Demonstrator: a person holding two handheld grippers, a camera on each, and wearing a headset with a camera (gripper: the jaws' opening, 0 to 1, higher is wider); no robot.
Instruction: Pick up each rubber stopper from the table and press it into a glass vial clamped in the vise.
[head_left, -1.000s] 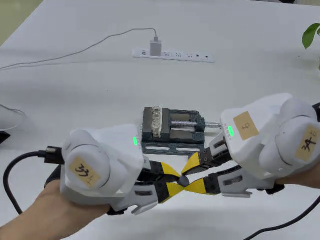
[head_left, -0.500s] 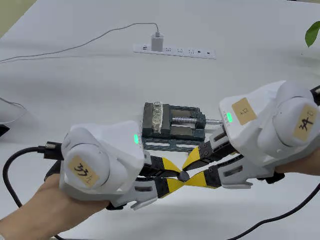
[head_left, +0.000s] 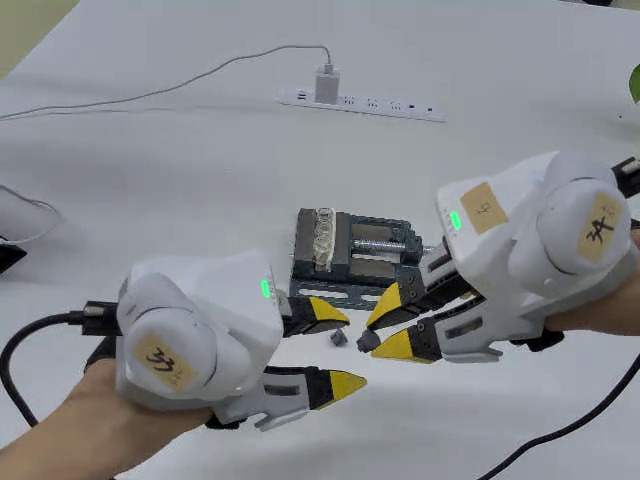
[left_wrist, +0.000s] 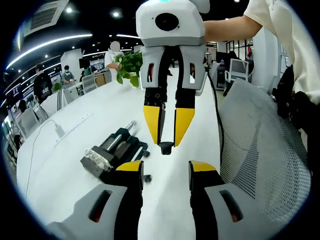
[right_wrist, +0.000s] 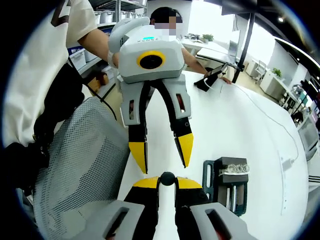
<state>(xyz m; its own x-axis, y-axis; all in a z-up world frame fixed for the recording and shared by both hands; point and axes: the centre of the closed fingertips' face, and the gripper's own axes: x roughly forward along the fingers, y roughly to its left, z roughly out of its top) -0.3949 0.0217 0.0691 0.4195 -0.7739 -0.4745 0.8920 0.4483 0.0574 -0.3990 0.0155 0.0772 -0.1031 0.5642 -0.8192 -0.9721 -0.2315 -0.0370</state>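
Workbench (head_left: 200, 180), white top, carrying all items below.
Item: left gripper (head_left: 340, 349), at 7 o'clock in the head view; jaws spread wide with nothing between them, and seen head-on in the right gripper view (right_wrist: 162, 162).
Item: right gripper (head_left: 372, 335), at 4 o'clock; jaws drawn narrow, tips pointing toward the left gripper's, pinching a dark rubber stopper (right_wrist: 167, 178) at their ends. The same stopper is visible in the left gripper view (left_wrist: 166, 148).
Item: vise (head_left: 350, 258), dark metal, near centre, at 12 o'clock from the jaw tips.
Item: power strip (head_left: 365, 103), white, at 12 o'clock beyond the vise, with a charger plug (head_left: 328, 85) seated in it.
Item: glass vials (head_left: 322, 232), a row, clamped upright in the vise.
Item: second stopper (head_left: 338, 339), small and dark, lying on the benchtop at 6 o'clock from the vise, between the two grippers' tips.
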